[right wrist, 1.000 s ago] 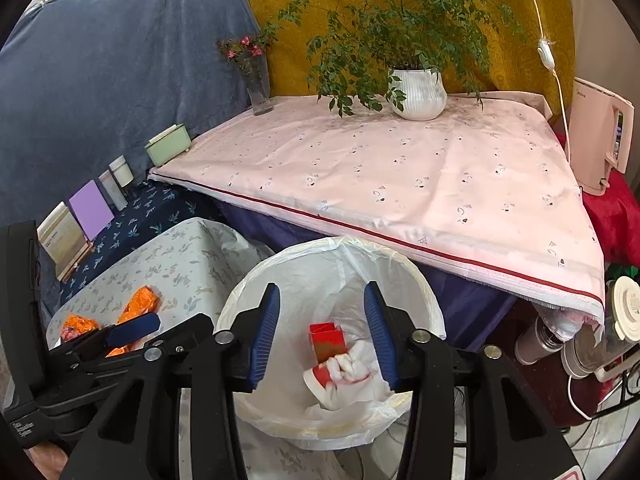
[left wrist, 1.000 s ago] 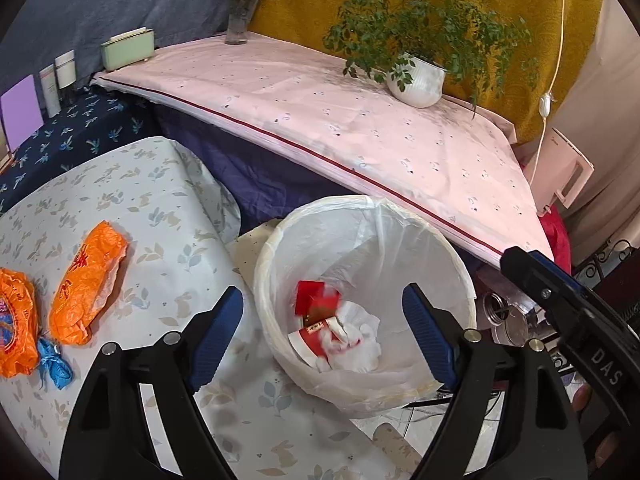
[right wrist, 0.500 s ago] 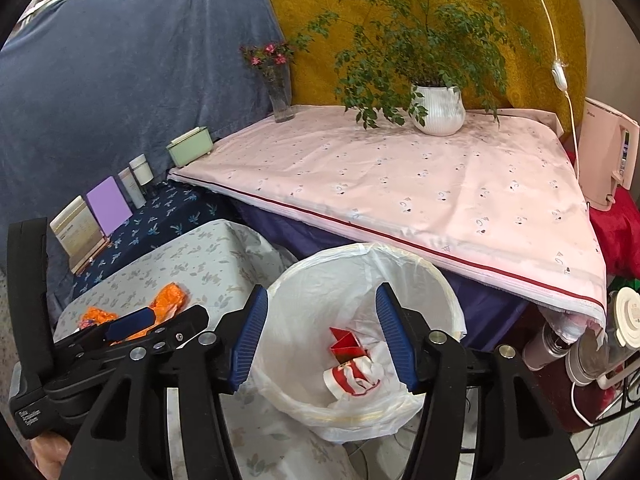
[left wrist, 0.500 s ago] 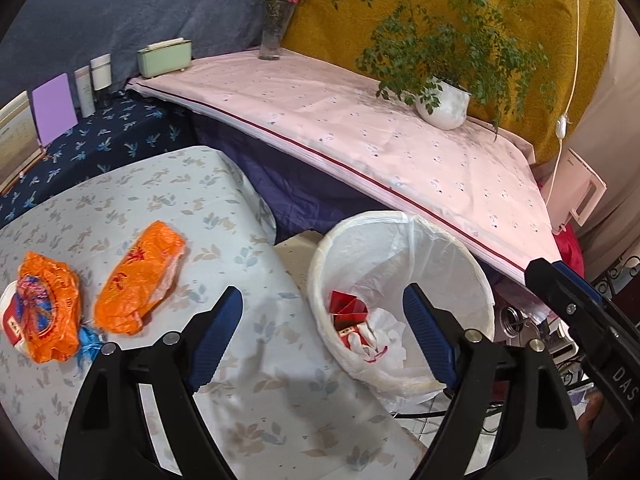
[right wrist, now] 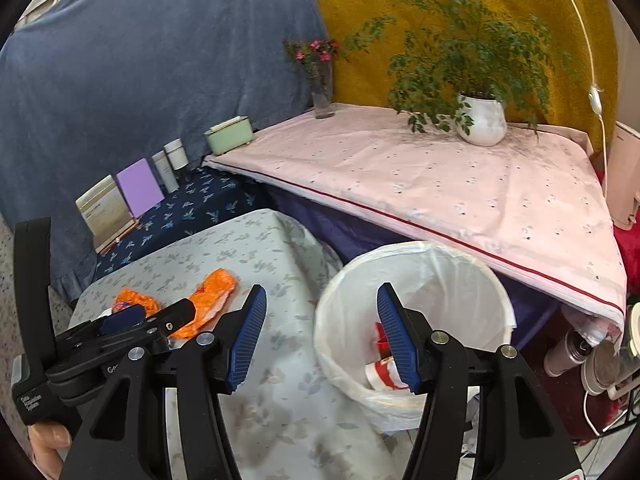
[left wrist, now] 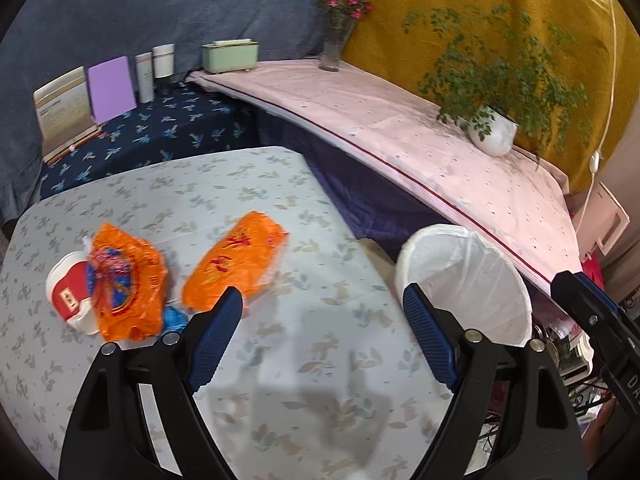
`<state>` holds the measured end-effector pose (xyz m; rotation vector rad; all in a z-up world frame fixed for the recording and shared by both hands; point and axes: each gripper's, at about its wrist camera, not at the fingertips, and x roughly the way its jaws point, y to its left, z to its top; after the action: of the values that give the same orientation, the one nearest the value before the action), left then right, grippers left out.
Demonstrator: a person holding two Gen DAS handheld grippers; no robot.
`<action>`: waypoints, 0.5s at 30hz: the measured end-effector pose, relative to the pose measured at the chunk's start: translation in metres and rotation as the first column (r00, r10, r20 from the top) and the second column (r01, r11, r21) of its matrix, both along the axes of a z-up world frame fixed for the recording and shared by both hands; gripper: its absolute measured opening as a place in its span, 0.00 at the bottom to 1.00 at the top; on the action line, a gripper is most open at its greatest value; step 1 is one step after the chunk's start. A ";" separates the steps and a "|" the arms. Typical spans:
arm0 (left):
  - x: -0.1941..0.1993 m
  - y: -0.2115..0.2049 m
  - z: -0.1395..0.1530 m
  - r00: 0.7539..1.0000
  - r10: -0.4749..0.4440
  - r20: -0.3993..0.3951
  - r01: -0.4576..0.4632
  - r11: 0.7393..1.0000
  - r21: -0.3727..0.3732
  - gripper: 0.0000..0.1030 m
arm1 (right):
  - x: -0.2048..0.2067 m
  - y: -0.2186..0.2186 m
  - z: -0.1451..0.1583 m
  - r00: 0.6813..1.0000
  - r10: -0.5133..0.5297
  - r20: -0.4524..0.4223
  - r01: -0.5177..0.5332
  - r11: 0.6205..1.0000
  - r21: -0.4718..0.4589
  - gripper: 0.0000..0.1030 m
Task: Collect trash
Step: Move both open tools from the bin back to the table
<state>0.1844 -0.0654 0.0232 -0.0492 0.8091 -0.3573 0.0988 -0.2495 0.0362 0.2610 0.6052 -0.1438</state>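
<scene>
Two orange plastic wrappers lie on the leaf-print table: one long (left wrist: 236, 260) and one crumpled (left wrist: 128, 280), with a red-and-white paper cup (left wrist: 68, 292) at its left and a small blue scrap (left wrist: 174, 317) between them. My left gripper (left wrist: 320, 332) is open and empty above the table, just right of the wrappers. A white-lined bin (right wrist: 412, 320) stands off the table's right edge and holds red-and-white trash (right wrist: 380, 364). My right gripper (right wrist: 320, 336) is open and empty over the bin's near left rim. The long wrapper also shows in the right wrist view (right wrist: 212, 296).
A pink-clothed table (left wrist: 440, 160) runs behind the bin with a potted plant (left wrist: 496, 132), a flower vase (left wrist: 332, 52) and a green box (left wrist: 230, 54). Books and jars stand on a dark blue cloth (left wrist: 160, 120). A kettle (right wrist: 624, 176) and bottles (right wrist: 568, 352) sit at the right.
My left gripper has swung left, away from the bin and over the table toward the wrappers. My right gripper has drawn back and left from over the bin, its jaws wider apart.
</scene>
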 end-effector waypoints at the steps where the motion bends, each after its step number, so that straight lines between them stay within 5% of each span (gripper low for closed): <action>1: -0.001 0.006 0.000 1.000 0.009 0.001 -0.009 1.000 0.000 0.76 | 0.001 0.007 0.001 1.000 0.010 0.000 -0.010 1.000 -0.003 0.55; 15: -0.006 0.114 -0.004 0.982 0.187 0.000 -0.187 0.982 0.016 0.84 | 0.016 0.096 -0.004 0.986 0.162 -0.028 -0.163 0.986 -0.026 0.55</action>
<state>0.1788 0.0485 0.0190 -0.1098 0.8016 -0.1728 0.1147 -0.1531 0.0319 0.1820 0.6468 0.0015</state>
